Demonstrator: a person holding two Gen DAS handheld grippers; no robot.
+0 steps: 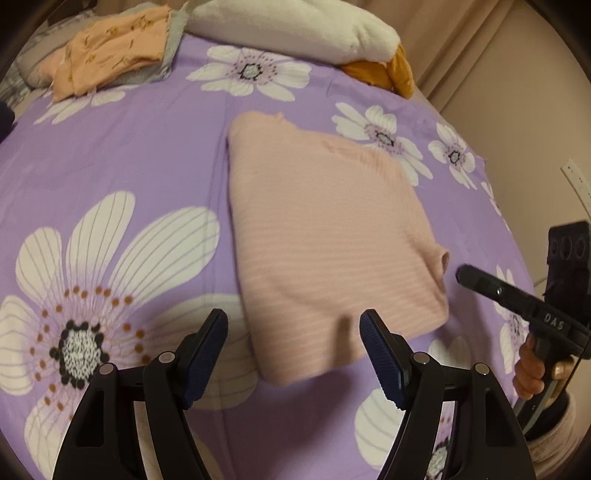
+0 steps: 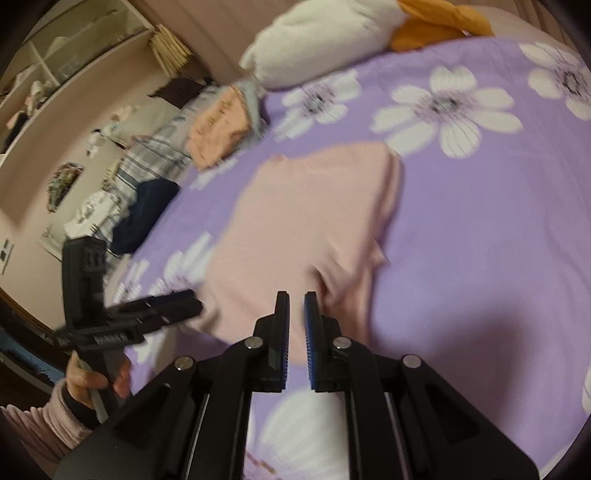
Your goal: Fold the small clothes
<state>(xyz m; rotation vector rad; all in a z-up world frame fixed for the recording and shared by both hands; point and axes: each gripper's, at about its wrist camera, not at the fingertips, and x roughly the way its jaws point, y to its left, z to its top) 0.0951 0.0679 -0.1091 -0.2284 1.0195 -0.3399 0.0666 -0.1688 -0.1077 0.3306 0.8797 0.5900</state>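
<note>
folded pink garment (image 1: pixel 325 236), purple floral bedspread (image 1: pixel 140 155)

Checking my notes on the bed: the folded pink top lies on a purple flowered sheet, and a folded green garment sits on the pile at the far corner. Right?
Not quite: the garment on that far pile is orange, not green, as the left wrist view shows. The rest holds: the folded pink top lies on the purple flowered sheet.

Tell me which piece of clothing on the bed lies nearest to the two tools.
The plain pink top, folded in the middle of the bed. The orange printed cloth lies far back, on a grey piece near the white pillow.
</note>
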